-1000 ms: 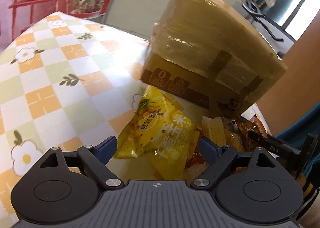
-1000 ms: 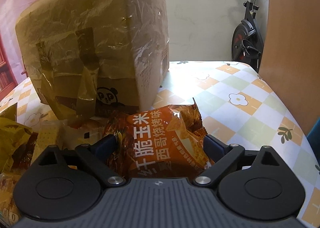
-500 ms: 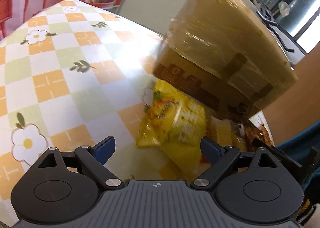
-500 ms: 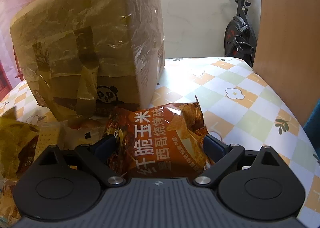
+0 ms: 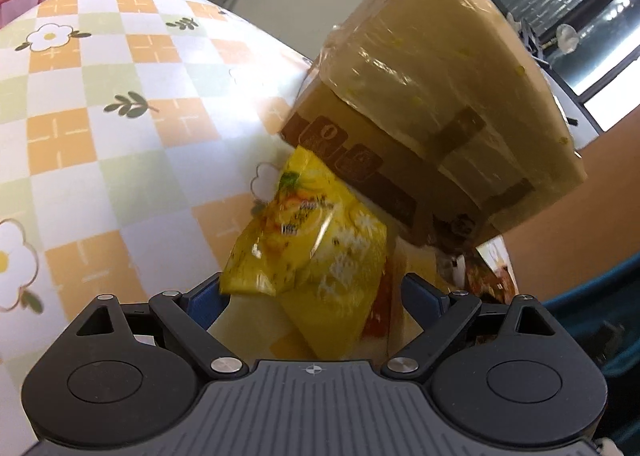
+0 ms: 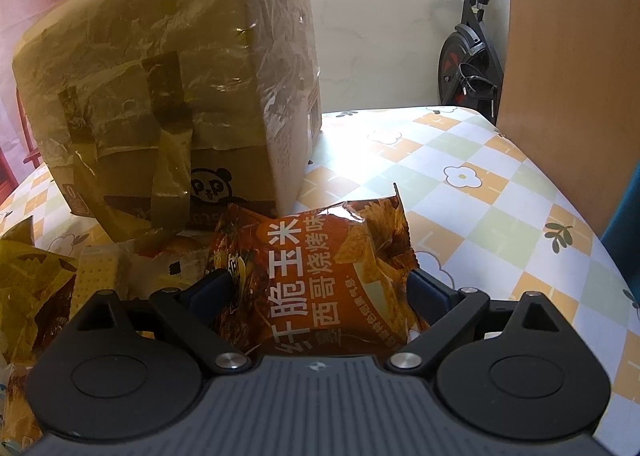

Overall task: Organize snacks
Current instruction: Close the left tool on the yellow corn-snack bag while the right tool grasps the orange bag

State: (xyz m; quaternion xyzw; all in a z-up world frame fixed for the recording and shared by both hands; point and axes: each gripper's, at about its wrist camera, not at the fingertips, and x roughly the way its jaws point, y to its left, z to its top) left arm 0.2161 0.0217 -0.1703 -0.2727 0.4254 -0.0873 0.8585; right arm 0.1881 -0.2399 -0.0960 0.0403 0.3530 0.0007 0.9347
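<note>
A yellow snack bag (image 5: 316,252) lies on the table in front of a taped cardboard box (image 5: 432,103). My left gripper (image 5: 316,296) is open, its blue fingertips on either side of the bag's near end. My right gripper (image 6: 320,292) is wide apart around an orange chip bag (image 6: 320,276), its fingertips at the bag's sides; whether they press it I cannot tell. The box (image 6: 168,95) stands just behind that bag. The yellow bag's edge (image 6: 32,276) shows at the left of the right wrist view.
Cracker packets (image 6: 98,276) and other snacks lie between the two bags by the box's base. The table has a checked flower cloth (image 5: 120,115). A wooden panel (image 6: 568,75) and an exercise bike (image 6: 472,67) stand beyond the table's right edge.
The left gripper has pulled back and then come in closer around the yellow bag. The right gripper has moved forward a little over the orange bag.
</note>
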